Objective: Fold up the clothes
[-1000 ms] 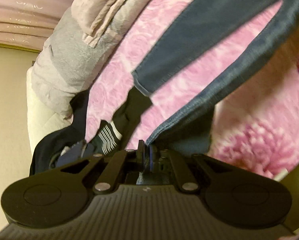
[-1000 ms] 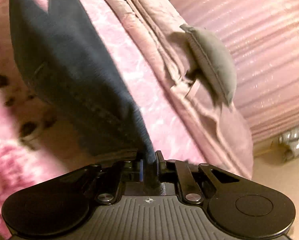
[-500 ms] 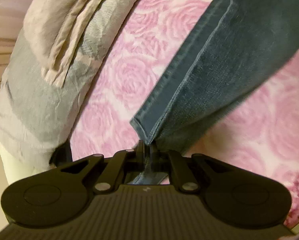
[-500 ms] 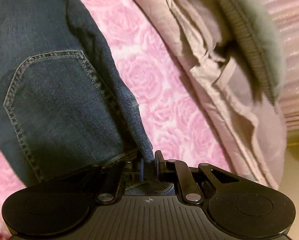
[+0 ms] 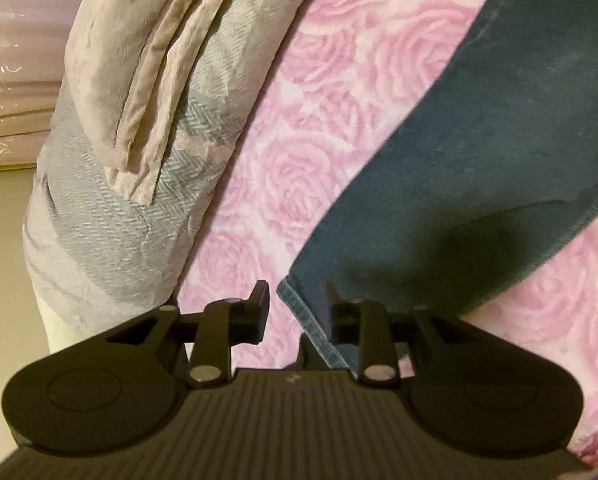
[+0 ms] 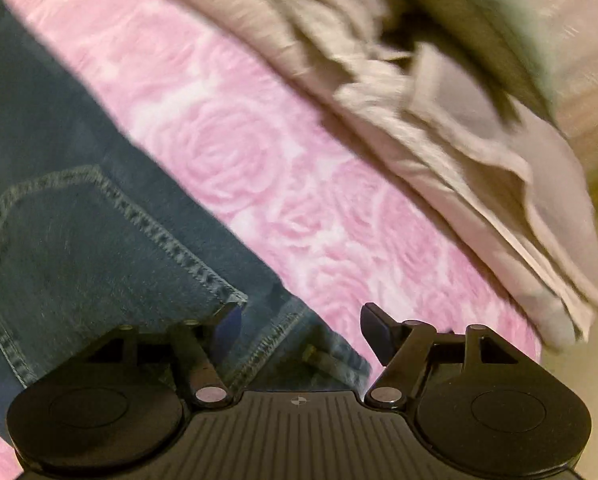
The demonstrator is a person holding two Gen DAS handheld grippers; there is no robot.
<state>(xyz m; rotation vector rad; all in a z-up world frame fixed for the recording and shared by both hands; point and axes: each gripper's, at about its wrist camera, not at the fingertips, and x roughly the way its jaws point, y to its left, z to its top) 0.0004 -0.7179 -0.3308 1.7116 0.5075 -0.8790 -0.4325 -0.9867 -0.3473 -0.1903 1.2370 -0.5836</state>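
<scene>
Dark blue jeans lie on the pink rose-patterned bedspread (image 5: 299,152). In the left wrist view a leg end with its hem (image 5: 479,152) lies flat; my left gripper (image 5: 295,300) is open right over the hem corner, which sits between the spread fingers. In the right wrist view the waist end with a stitched back pocket (image 6: 79,240) lies flat; my right gripper (image 6: 299,320) is open wide above the waistband corner, holding nothing.
A folded beige and grey quilt (image 5: 147,120) lies along the bed edge to the left; it also shows in the right wrist view (image 6: 479,152) with a grey-green cushion (image 6: 479,12) on it. Pink curtain (image 5: 15,80) and floor lie beyond.
Both grippers carried the hanging jeans down onto the bedspread, then opened and let go. The jeans now lie flat.
</scene>
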